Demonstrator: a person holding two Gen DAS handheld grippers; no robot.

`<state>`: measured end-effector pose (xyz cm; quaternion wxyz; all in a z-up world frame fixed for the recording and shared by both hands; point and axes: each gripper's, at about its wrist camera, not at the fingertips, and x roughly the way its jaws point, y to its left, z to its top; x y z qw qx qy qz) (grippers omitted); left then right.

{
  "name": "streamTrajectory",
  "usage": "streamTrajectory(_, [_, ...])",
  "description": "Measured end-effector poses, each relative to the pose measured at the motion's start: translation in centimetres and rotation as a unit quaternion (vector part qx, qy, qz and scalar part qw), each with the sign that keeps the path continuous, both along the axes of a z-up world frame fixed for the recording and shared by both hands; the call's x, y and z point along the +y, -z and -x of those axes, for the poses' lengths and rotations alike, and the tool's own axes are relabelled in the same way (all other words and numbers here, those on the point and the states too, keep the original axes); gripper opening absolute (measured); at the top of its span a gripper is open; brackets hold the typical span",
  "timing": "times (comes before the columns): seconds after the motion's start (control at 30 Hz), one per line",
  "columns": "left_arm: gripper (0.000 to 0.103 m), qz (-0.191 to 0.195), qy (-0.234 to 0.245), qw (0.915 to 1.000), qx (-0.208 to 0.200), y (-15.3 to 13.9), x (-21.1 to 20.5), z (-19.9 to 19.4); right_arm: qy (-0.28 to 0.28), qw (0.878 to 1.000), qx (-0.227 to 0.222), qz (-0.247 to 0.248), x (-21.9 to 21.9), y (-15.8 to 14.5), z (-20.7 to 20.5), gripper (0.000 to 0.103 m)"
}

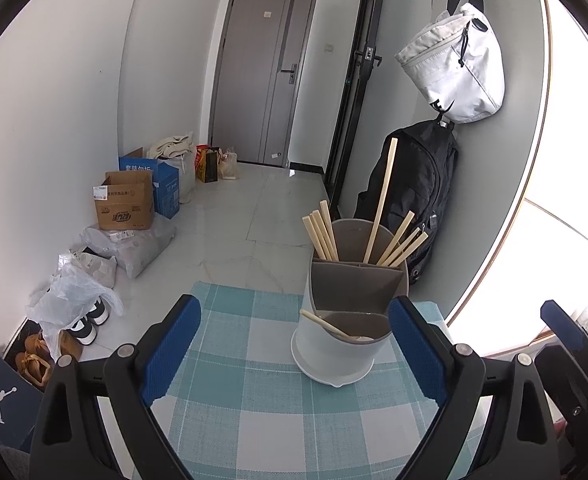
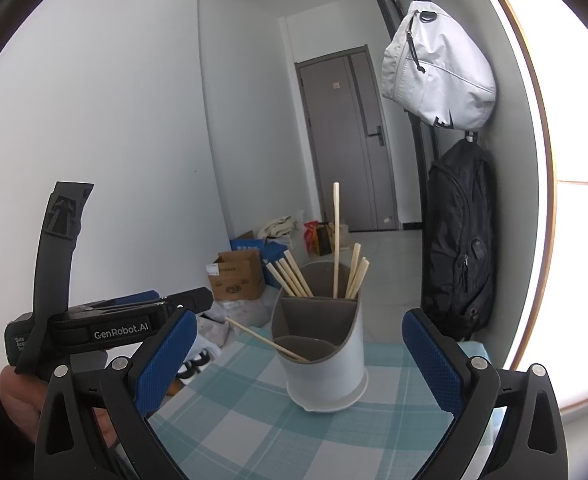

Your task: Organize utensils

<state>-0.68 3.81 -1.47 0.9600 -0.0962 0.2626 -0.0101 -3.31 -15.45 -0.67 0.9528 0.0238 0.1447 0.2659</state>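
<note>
A white utensil holder with grey inner compartments stands on the teal checked tablecloth. Several wooden chopsticks stick up from its tall back compartments. A wooden spoon leans in the low front compartment. My left gripper is open in front of the holder, nothing between its blue fingers. My right gripper is open too, facing the holder from the right. The left gripper's body shows in the right wrist view, held by a hand.
The table ends just behind the holder. A black backpack and a white bag hang on the wall at right. Cardboard boxes, plastic bags and shoes lie on the floor at left. A grey door is far back.
</note>
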Motion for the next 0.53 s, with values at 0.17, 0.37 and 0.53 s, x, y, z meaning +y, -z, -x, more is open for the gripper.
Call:
streamTrajectory(0.17, [0.092,0.002,0.002,1.0000,0.002,-0.02,0.00,-0.09,-0.001,1.000,-0.001,-0.001,-0.03,0.02,0.02,0.103])
streamTrajectory(0.37, [0.092,-0.001,0.000,1.0000,0.002,0.00,-0.03,-0.05,-0.001,1.000,-0.002,0.000,-0.05,0.04,0.11,0.103])
streamTrajectory(0.53, [0.092,0.002,0.002,1.0000,0.006,0.10,-0.15,-0.18,-0.002,1.000,-0.002,0.000,-0.01,0.10,0.12,0.103])
